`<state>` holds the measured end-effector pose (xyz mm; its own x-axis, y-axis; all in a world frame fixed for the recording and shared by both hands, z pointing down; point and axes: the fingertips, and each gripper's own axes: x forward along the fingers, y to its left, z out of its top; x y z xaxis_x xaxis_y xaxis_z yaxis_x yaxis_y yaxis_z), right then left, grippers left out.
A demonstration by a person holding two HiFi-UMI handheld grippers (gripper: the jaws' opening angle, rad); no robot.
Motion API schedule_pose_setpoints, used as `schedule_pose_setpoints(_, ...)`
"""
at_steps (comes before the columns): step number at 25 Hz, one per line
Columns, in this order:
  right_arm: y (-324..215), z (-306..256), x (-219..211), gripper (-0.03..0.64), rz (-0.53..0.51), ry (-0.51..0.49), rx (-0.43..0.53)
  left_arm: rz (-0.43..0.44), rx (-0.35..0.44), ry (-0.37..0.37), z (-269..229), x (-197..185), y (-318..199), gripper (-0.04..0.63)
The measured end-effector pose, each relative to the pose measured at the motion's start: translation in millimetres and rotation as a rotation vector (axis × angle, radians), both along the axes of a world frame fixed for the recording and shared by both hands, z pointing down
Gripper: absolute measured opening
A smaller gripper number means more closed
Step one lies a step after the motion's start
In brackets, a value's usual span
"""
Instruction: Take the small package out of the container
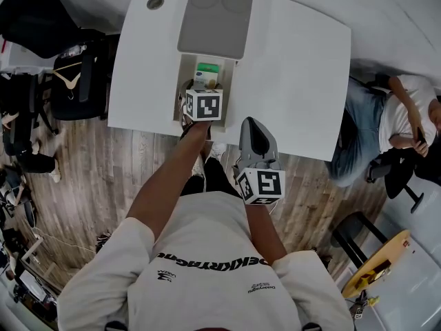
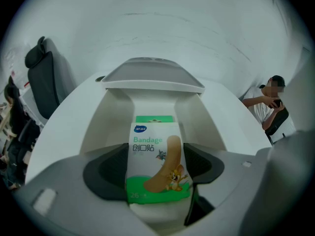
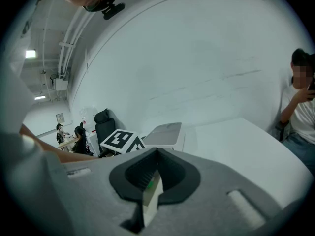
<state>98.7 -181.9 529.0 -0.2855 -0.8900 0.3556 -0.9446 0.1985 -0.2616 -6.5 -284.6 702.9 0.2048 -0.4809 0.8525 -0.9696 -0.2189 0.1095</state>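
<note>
A white container (image 1: 180, 81) with its grey lid (image 1: 215, 21) swung back stands near the front of the white table (image 1: 296, 67). My left gripper (image 1: 199, 88) reaches into it. In the left gripper view the left gripper (image 2: 156, 168) is shut on a white and green bandage box (image 2: 156, 161) held upright. Behind that box a second green-topped package (image 2: 154, 118) stands in the container (image 2: 106, 117). My right gripper (image 1: 251, 126) hovers over the table's front edge, right of the container. In the right gripper view, that gripper (image 3: 153, 178) is shut on a thin white and green package (image 3: 151, 195), seen edge-on.
A person (image 1: 400, 116) sits at the table's right side. Black office chairs (image 1: 76, 81) stand on the wooden floor to the left. A round cable hole (image 1: 155, 3) is in the table's far left corner. A yellow round table (image 1: 377, 264) is at the lower right.
</note>
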Motion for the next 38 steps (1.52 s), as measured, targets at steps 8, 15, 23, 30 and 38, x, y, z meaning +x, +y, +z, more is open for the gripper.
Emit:
schedule_pose_setpoints(8, 4.4, -10.4, -2.9, 0.002, 0.003, 0.014, 0.023, 0.004, 0.028, 0.014, -16.3, -2.6, 3.5, 0.357)
schedule_pose_setpoints(15, 8.4, -17.6, -7.3, 0.002, 0.003, 0.023, 0.034, 0.014, 0.079, 0.014, -34.8, -3.7, 6.1, 0.357)
schedule_pose_setpoints(23, 16.2, -28.0, -12.0, 0.002, 0.015, 0.032, 0.055, 0.029, 0.145, 0.046, -62.2, -4.6, 9.2, 0.357)
schedule_pose_setpoints(30, 26.7, -36.6, -12.9, 0.002, 0.030, 0.039, 0.073, 0.036, 0.196, 0.072, -86.4, -6.7, 16.5, 0.357)
schedule_pose_setpoints(38, 34.1, -50.2, -17.6, 0.002, 0.040, 0.053, 0.096, 0.045, 0.240, 0.100, -108.1, -9.4, 28.4, 0.357)
